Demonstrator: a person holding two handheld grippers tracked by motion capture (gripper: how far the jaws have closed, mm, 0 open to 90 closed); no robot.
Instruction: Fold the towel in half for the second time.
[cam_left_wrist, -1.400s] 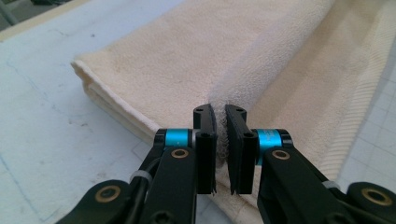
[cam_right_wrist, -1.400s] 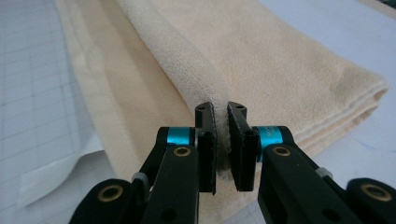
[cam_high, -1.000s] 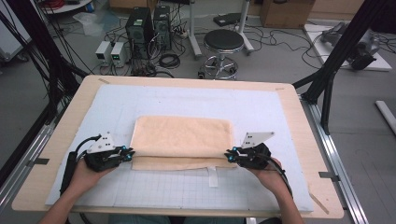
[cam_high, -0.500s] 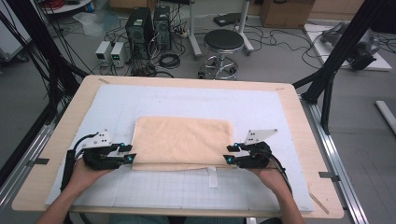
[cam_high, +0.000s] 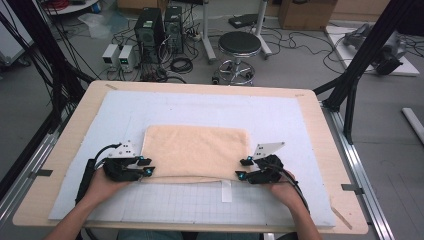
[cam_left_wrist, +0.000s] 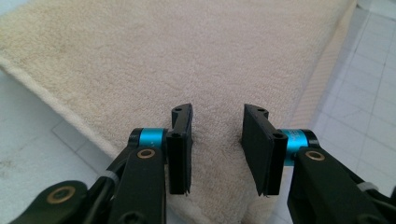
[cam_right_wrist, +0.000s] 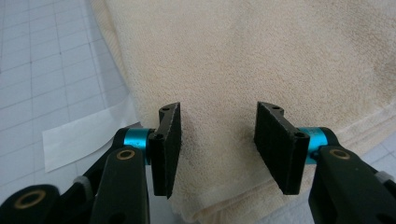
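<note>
Jaws of the left hand-held gripper (cam_left_wrist: 217, 144) have just been opening; the pads are parted over the towel (cam_high: 196, 151), nothing gripped. The right hand-held gripper (cam_right_wrist: 218, 147) is likewise released. The folded towel is laid mid-desk (cam_high: 65, 150) on the grid mat (cam_high: 180, 205). Withdrawal is best done level, so the near edge is not dragged.

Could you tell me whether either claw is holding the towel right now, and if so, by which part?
Nothing is held: the left claw and right claw have just opened, jaws apart over the folded towel's near corners.
</note>
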